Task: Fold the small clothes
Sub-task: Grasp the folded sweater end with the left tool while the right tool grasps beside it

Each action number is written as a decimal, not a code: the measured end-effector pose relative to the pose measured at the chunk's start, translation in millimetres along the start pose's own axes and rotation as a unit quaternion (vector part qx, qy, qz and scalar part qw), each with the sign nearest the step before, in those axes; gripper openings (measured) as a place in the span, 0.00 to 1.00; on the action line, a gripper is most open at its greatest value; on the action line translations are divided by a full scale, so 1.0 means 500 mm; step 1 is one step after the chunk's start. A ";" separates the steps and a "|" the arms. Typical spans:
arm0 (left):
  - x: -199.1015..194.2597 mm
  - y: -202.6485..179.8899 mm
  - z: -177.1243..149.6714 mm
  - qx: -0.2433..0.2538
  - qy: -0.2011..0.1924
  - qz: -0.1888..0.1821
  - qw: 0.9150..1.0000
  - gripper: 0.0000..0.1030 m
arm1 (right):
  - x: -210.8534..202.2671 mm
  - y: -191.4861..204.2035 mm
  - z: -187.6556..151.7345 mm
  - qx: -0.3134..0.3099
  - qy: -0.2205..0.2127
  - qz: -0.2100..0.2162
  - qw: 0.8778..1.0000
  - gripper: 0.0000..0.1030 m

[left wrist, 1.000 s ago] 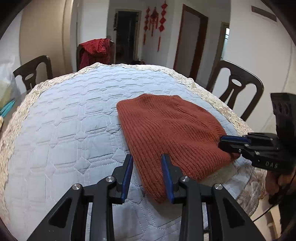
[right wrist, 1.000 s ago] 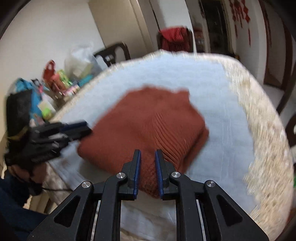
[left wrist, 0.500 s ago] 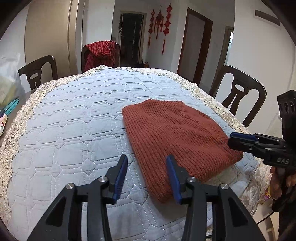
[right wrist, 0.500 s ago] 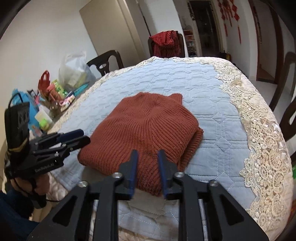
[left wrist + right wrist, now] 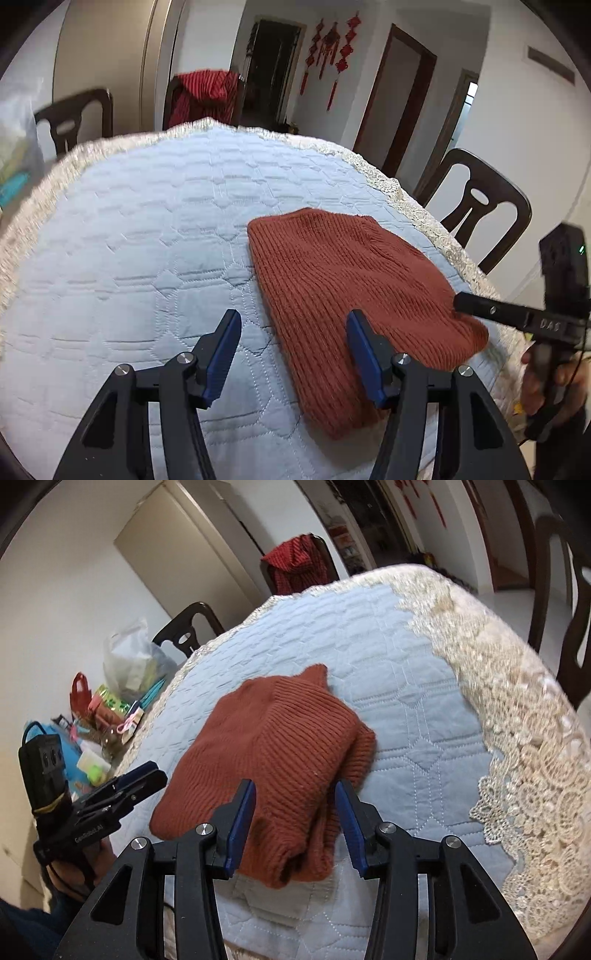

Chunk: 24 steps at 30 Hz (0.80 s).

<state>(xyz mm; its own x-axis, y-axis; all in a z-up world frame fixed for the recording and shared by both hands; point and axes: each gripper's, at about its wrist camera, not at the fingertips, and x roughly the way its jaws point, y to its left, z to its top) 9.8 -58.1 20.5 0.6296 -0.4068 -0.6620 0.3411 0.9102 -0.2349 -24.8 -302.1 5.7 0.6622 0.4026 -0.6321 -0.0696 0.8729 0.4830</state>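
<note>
A rust-red knitted garment (image 5: 347, 291) lies folded in a compact stack on the pale blue quilted tablecloth (image 5: 140, 229); it also shows in the right wrist view (image 5: 280, 753). My left gripper (image 5: 291, 354) is open and empty, just above the cloth at the garment's near left edge. My right gripper (image 5: 295, 819) is open and empty, its jaws straddling the garment's near folded end. In the left wrist view the right gripper (image 5: 476, 306) reaches in at the garment's right corner. In the right wrist view the left gripper (image 5: 136, 779) sits at its left.
The table has a cream lace border (image 5: 524, 738). Dark wooden chairs (image 5: 480, 206) stand around it, one draped with a red cloth (image 5: 207, 96). Bags, packets and small clutter (image 5: 110, 709) crowd the table's left side.
Both grippers opened wide from nearly shut and drew back slightly. The garment has stayed flat and folded on the cloth.
</note>
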 end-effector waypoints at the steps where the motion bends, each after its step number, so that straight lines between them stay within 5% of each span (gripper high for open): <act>1: 0.009 0.006 0.000 -0.009 0.008 -0.008 1.000 0.62 | 0.007 -0.007 0.001 0.008 0.006 0.002 1.000 0.45; 20: 0.064 0.020 -0.007 -0.065 0.042 -0.086 0.993 0.69 | 0.042 -0.058 0.019 0.063 0.027 0.054 0.996 0.49; 24: 0.071 0.004 -0.007 -0.052 0.048 -0.093 0.993 0.59 | 0.048 -0.052 0.022 0.053 0.028 0.053 0.997 0.49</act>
<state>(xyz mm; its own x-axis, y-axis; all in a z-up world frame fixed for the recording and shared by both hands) 30.5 -70.3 -5.9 0.4921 -0.5633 -0.6637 0.3675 0.8256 -0.4282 0.9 -318.0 -15.4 0.6121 0.5088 -0.6054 -0.0554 0.7912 0.6090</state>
